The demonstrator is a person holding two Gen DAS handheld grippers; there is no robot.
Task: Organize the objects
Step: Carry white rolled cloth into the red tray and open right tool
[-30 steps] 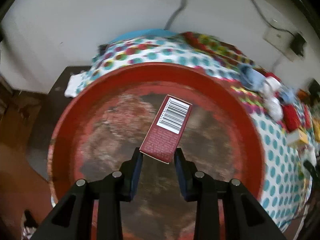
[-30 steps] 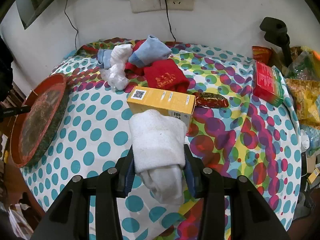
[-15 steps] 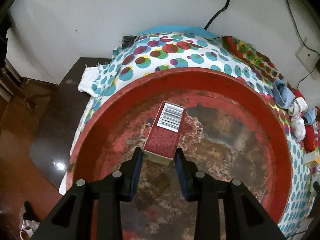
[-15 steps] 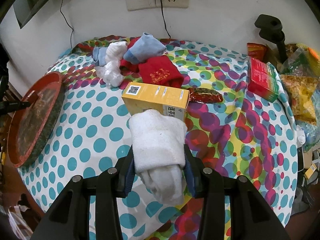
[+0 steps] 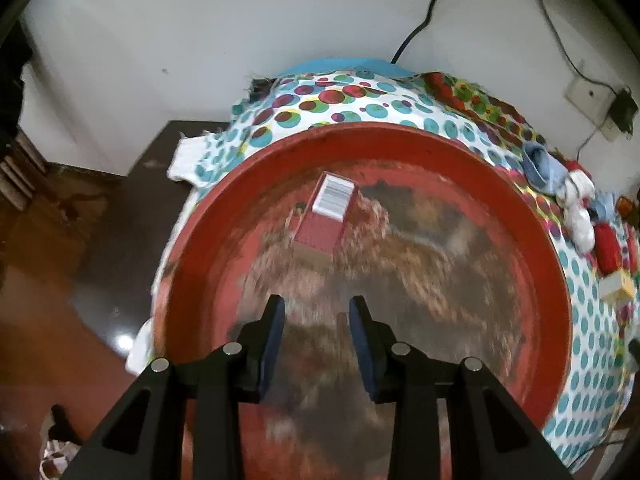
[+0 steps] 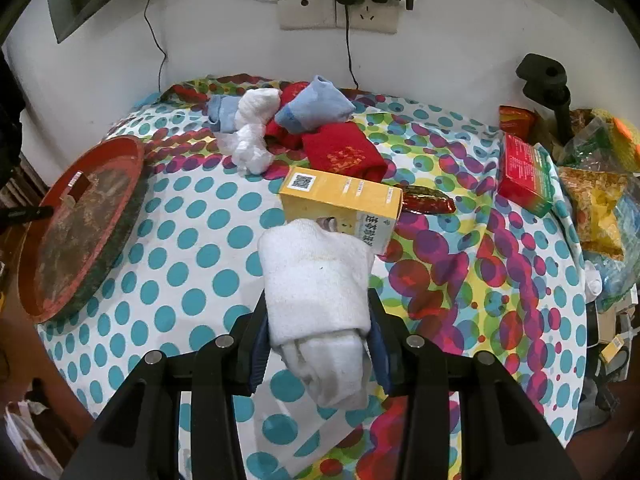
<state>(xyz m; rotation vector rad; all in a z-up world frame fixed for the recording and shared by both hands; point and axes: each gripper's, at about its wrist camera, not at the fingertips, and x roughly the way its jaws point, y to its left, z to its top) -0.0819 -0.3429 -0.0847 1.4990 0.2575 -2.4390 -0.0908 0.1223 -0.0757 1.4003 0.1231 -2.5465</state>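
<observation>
A small red box (image 5: pixel 326 216) with a white barcode end lies flat inside a worn red tray (image 5: pixel 532 240) at the left edge of a surface draped in a polka-dot cloth (image 6: pixel 192 248). The left claw (image 5: pixel 316 344) hangs above the near part of the tray with its 2 jaws apart and nothing between them. The box lies straight ahead of this claw, well apart from it, with its long axis running away from the claw and tilted slightly right, barcode end farthest.

The right claw (image 6: pixel 318 344) is clamped on a rolled white sock (image 6: pixel 316 280), held above the cloth and pointing toward a yellow box (image 6: pixel 340 204) just beyond. A heap of blue, white and red socks (image 6: pixel 288 128) lies farther back, probably where this sock belongs. The tray sits far to this claw's left, so the left claw is nearer it.
</observation>
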